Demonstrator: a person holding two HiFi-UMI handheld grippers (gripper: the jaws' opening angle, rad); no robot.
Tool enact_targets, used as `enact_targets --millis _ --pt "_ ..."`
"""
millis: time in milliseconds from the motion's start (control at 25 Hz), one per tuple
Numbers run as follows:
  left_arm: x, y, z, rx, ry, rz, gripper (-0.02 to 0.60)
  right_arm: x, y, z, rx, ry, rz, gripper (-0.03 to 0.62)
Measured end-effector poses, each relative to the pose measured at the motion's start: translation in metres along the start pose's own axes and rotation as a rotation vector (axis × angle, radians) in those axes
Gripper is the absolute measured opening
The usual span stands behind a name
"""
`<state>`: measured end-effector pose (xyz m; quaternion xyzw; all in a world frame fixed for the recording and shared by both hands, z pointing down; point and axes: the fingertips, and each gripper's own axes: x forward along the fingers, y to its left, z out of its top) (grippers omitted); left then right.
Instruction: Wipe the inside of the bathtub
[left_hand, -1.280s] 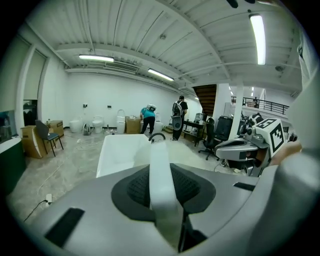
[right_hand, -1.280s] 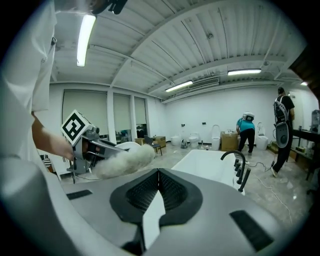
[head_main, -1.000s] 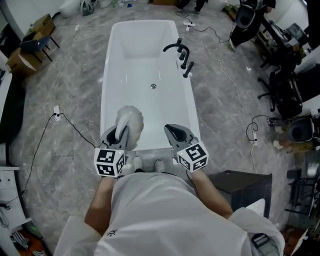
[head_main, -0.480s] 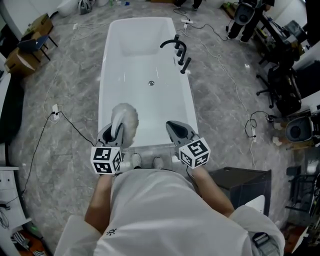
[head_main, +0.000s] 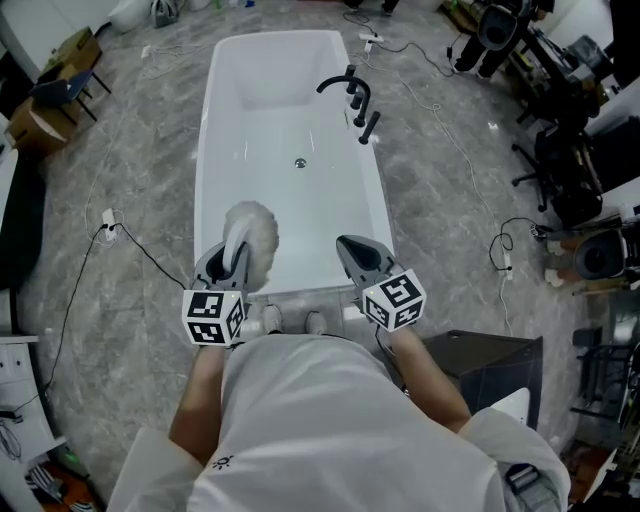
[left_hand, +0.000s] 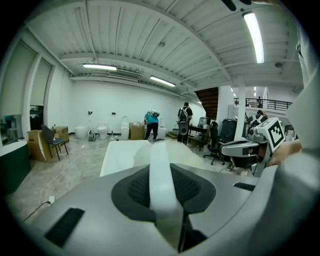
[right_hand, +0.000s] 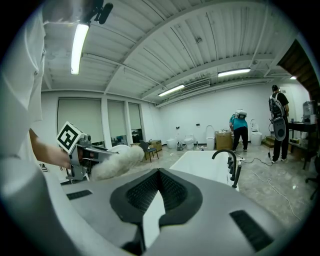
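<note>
1. The left gripper (head_main: 233, 265) clamps the fluffy mop's (head_main: 252, 230) white handle above the bathtub's (head_main: 204, 190) near end. I'd lower it, press it flat and stroke toward 12 o'clock.
2. The basin is open up to the drain (head_main: 300, 163).
3. The right gripper (head_main: 357, 256), jaws together and empty, hovers over the rim (the faucet (head_main: 352, 92) crowds 1 o'clock).

White shirt (head_main: 330, 420); grey left gripper (head_main: 236, 250), right gripper (head_main: 352, 247).

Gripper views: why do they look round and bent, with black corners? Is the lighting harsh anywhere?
Left gripper view: the wide-angle lens bows the ribbed white ceiling and blackens the corners. Right gripper view: same bowing; the long ceiling tube light glares white. Head view: even light, soft sheen on the glossy white bathtub.
</note>
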<state>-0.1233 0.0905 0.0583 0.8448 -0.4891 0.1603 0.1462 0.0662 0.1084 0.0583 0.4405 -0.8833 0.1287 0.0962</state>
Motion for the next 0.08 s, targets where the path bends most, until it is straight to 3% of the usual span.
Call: enact_targets --millis 80 --pt "0.0033 0.0007 0.0009 0.003 0.0 0.0 0.094 0.0015 -0.0021 -0.001 0.001 0.001 0.0 0.018"
